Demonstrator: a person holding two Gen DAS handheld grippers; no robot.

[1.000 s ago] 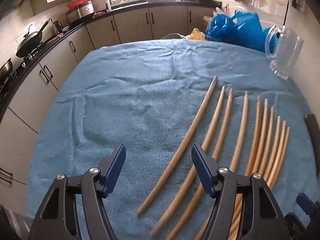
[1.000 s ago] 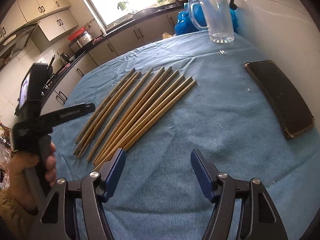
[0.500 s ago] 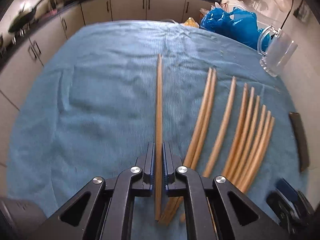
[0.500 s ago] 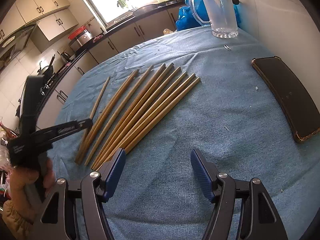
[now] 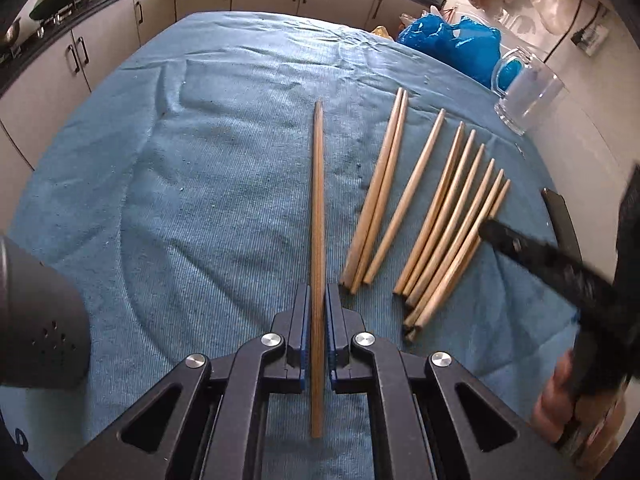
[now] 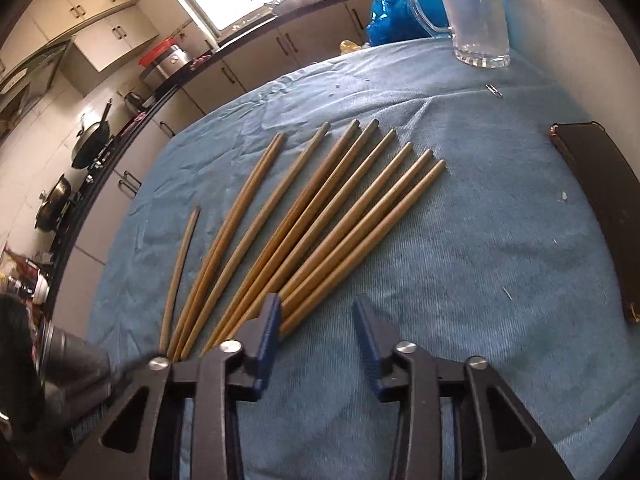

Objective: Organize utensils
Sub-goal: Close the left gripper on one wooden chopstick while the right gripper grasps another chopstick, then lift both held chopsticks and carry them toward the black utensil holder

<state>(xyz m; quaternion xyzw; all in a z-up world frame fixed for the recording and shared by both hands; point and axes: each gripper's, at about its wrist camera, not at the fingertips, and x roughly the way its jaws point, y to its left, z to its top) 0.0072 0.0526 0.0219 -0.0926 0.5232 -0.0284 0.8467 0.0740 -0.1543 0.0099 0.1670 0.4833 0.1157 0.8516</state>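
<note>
Pulled aside from the chopsticks point(image 5: 452, 216), one chopstick point(image 5: 318, 216) sits clamped in left tool point(image 5: 318, 312); right tool point(image 6: 316, 336) closing, empty.

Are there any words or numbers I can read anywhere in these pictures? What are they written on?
No text can be read in these pictures.
The right gripper has pale marks on its black arm in the left wrist view: too blurred to read.
The chopsticks, the glass mug, the blue cloth and the dark case show no writing.
</note>
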